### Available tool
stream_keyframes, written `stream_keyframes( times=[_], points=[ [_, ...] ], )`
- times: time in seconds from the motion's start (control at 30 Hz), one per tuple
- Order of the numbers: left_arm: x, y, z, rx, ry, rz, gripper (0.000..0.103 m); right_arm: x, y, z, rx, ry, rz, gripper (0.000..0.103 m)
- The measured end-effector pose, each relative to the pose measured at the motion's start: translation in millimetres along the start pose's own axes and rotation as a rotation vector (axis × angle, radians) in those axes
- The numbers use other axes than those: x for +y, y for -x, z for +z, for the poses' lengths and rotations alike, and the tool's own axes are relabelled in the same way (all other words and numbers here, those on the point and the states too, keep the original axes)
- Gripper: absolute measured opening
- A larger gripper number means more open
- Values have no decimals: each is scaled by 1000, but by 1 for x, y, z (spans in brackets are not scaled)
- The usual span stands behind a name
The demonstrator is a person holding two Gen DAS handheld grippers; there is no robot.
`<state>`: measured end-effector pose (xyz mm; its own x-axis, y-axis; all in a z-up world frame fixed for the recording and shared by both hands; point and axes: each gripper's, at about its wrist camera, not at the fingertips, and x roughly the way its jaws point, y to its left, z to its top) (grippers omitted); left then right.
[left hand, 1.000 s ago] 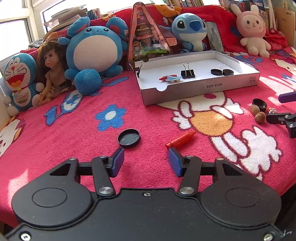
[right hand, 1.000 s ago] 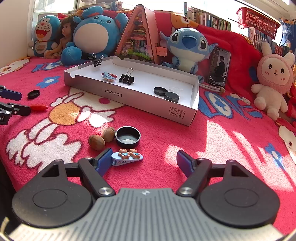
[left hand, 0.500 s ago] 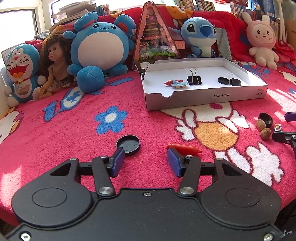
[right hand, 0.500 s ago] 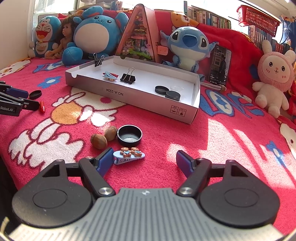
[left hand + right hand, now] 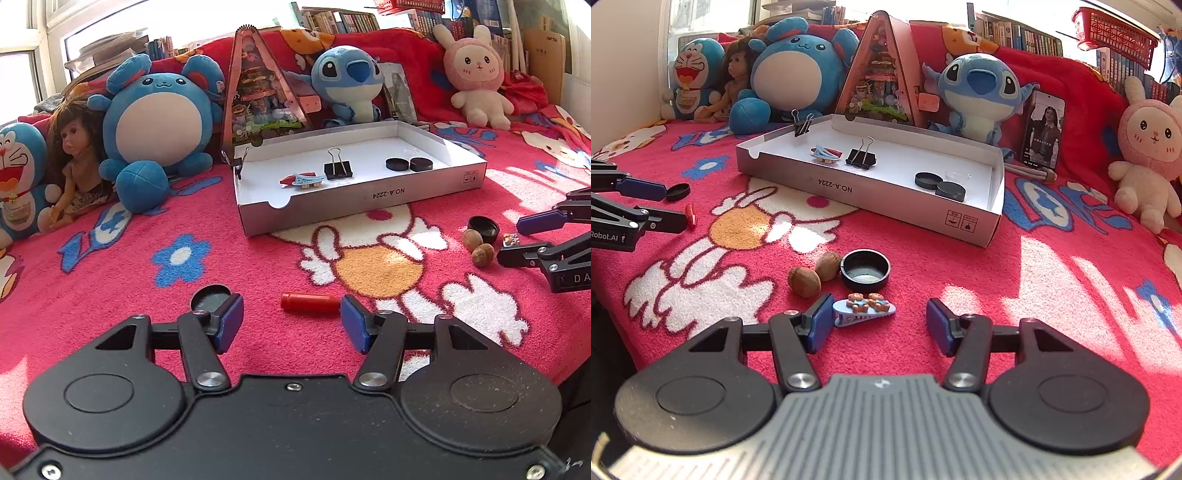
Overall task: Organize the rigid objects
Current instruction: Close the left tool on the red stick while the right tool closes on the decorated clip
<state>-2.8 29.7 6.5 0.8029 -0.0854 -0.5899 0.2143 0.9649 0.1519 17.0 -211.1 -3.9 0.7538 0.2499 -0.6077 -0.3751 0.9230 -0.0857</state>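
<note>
Both views are taken low and close over the red blanket (image 5: 110,288), angled downward toward the white box (image 5: 871,192); the box is shared, and each gripper is seen by the other.

Two nuts (image 5: 814,275), four black caps (image 5: 865,268), two hair clips (image 5: 864,309).

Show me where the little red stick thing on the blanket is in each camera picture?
Left wrist view: the red stick lies low in the middle, on the blanket just ahead of the left gripper, whose jaws are opening.
Right wrist view: only its tip shows at the far left edge, behind the left gripper's finger.
Shared landmark: the white cardboard box, beyond the stick in both.
</note>
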Motion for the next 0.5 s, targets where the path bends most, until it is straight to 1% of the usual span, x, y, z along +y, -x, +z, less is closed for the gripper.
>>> stream_keyframes(
  times=[0.1,0.27,0.3,0.37,0.5],
  points=[
    [-4,-5,0,2,-9,-9,56,2,1,0,-3,5,5,59],
    [-2,-14,0,-1,13,-13,55,6,2,0,-6,15,11,48],
    [-1,-16,1,-2,15,-16,53,6,3,0,-7,15,15,43],
    [0,-20,1,10,25,-38,43,8,3,0,-8,16,19,41],
    [5,-21,4,23,83,-50,43,8,5,2,-15,1,19,40]
  ],
)
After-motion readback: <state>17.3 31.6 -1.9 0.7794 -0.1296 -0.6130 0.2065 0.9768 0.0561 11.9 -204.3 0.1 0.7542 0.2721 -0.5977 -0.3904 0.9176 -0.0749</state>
